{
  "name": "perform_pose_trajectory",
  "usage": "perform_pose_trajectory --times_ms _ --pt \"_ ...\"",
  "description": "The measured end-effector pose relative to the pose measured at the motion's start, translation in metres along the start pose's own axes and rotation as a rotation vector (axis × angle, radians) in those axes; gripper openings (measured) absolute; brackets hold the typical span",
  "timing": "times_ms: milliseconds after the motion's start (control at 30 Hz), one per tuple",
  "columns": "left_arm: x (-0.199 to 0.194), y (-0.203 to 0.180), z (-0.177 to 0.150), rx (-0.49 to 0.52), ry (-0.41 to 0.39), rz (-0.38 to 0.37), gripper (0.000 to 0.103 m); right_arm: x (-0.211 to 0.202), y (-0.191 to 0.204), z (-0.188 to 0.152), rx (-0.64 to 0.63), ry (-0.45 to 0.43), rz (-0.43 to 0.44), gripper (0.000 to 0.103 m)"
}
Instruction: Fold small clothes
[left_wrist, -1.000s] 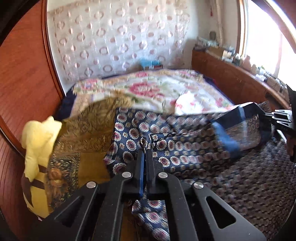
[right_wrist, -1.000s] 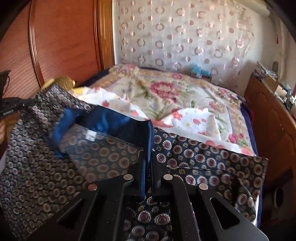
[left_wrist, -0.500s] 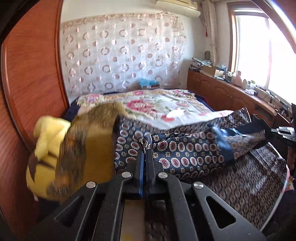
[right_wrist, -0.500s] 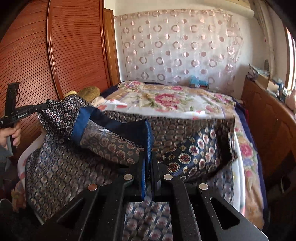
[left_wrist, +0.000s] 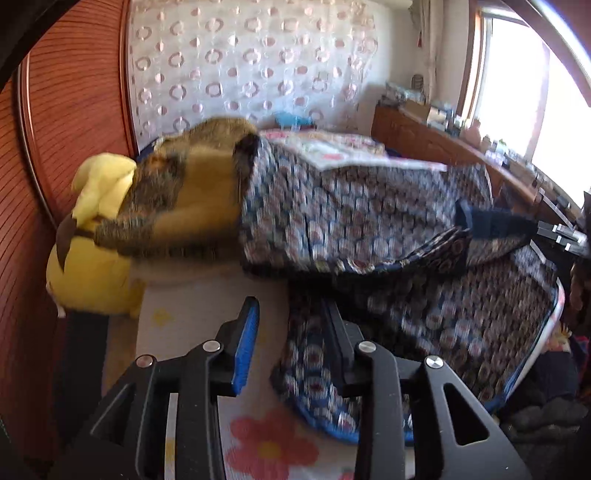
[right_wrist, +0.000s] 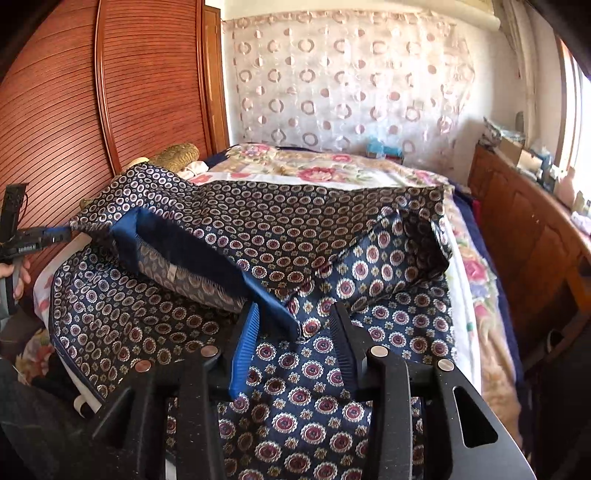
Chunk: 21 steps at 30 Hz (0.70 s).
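Navy silk-like cloth printed with small medallions, a patterned garment (right_wrist: 295, 236), lies spread and half doubled over itself across the near end of a bed (right_wrist: 476, 295), with its plain blue lining turned up in a band near the middle. At the right gripper (right_wrist: 293, 325) the jaws are opening, and the blue edge of the fold sits loose in the gap, touching neither the blue pad on one finger nor the black pad on the other. At the left gripper (left_wrist: 290, 325) the jaws are likewise opening; the garment's (left_wrist: 351, 221) edge lies against the inside of its right-hand finger while the other finger stands over bare sheet, so nothing is pinched there, though motion blur softens the detail. From the right wrist view the left gripper (right_wrist: 55, 234) also shows at the far left, held by a hand (right_wrist: 16, 273), its tips at the garment's raised corner. Just beside the cloth on the left sits a yellow plush toy (left_wrist: 92, 258) with a brown and mustard fabric (left_wrist: 192, 192) draped over it, pressed against a ribbed wooden wardrobe door (right_wrist: 74, 110). Beyond the garment a floral bedspread (right_wrist: 314, 170) runs to a curtain with ring patterns (right_wrist: 351, 81), and a low wooden cabinet (right_wrist: 524, 229) crowded with small items lines the window side.
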<state>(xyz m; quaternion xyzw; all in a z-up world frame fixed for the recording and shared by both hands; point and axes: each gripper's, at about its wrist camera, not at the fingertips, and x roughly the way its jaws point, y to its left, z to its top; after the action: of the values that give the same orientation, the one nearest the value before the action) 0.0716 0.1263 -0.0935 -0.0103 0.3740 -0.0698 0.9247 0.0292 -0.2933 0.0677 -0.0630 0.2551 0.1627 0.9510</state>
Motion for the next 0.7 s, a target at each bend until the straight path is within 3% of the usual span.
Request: perform_pose_trajectory --times_ms 200,333,400,433,467,700 --pt "0.022 -0.003 -0.021 0.015 0.092 0.04 0.035 -0.007 0.008 -0.012 0.02 -0.025 -0.027 0.043" --pt "0.019 -0.005 -0.026 0.008 0.076 0.037 0.035 -0.003 0.006 -0.018 0.033 -0.018 -0.045 0.044" --pt "0.015 -0.007 -0.032 0.027 0.065 0.008 0.025 0.0 0.006 -0.018 0.037 -0.017 -0.054 0.044" --pt "0.013 -0.009 -0.034 0.032 0.061 -0.004 0.01 -0.001 0.005 -0.018 0.042 -0.019 -0.055 0.044" --pt "0.012 -0.007 -0.036 0.019 0.061 -0.02 0.006 -0.001 0.004 -0.019 0.048 -0.021 -0.055 0.044" --pt "-0.039 0.003 -0.048 -0.043 -0.019 0.015 0.004 0.001 0.002 -0.022 0.076 -0.025 -0.056 0.044"
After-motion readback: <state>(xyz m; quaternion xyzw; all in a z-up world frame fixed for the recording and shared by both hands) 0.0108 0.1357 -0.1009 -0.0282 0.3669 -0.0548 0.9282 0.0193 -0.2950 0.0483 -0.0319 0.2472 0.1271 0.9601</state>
